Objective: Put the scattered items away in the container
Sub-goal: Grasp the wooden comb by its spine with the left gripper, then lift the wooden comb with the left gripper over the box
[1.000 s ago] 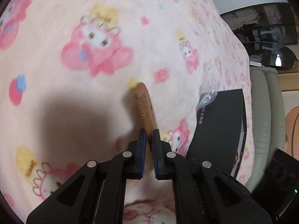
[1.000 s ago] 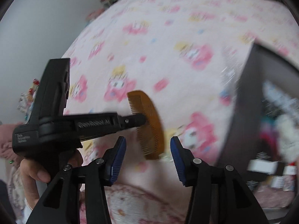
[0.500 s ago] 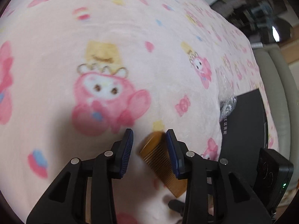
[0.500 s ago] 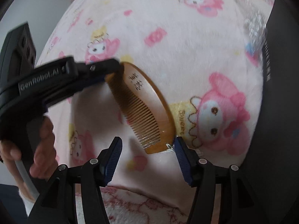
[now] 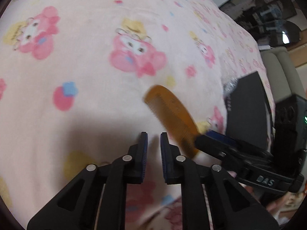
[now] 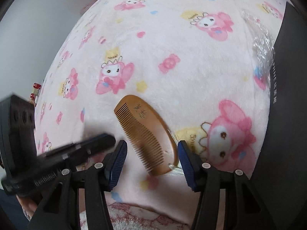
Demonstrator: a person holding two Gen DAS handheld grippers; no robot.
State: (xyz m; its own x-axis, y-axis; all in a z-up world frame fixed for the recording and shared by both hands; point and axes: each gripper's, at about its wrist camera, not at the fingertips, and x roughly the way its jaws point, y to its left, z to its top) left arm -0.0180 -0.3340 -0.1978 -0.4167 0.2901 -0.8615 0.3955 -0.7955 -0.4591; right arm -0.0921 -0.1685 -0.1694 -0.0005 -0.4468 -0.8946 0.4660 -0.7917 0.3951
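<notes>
A brown wooden comb (image 6: 147, 136) lies flat on the pink cartoon-print blanket (image 6: 172, 48). My right gripper (image 6: 152, 153) is open, its blue pads on either side of the comb's near end. My left gripper (image 5: 153, 140) is open with a narrow gap and empty, just left of the comb (image 5: 172, 115). In the left wrist view the right gripper's fingers (image 5: 220, 138) reach the comb's near end. The black box (image 5: 247, 111) stands to the right of the comb; its side (image 6: 287, 95) fills the right edge of the right wrist view.
Crinkled clear plastic (image 6: 261, 36) lies against the box's far corner. A beige sofa cushion (image 5: 278, 72) and dark glass shelves (image 5: 268, 15) lie beyond the blanket on the right. A grey wall (image 6: 38, 19) is at the left.
My left gripper has let go of the comb, drawn back to the left and narrowed its gap. The comb now lies on the blanket between my right gripper's open pads.
</notes>
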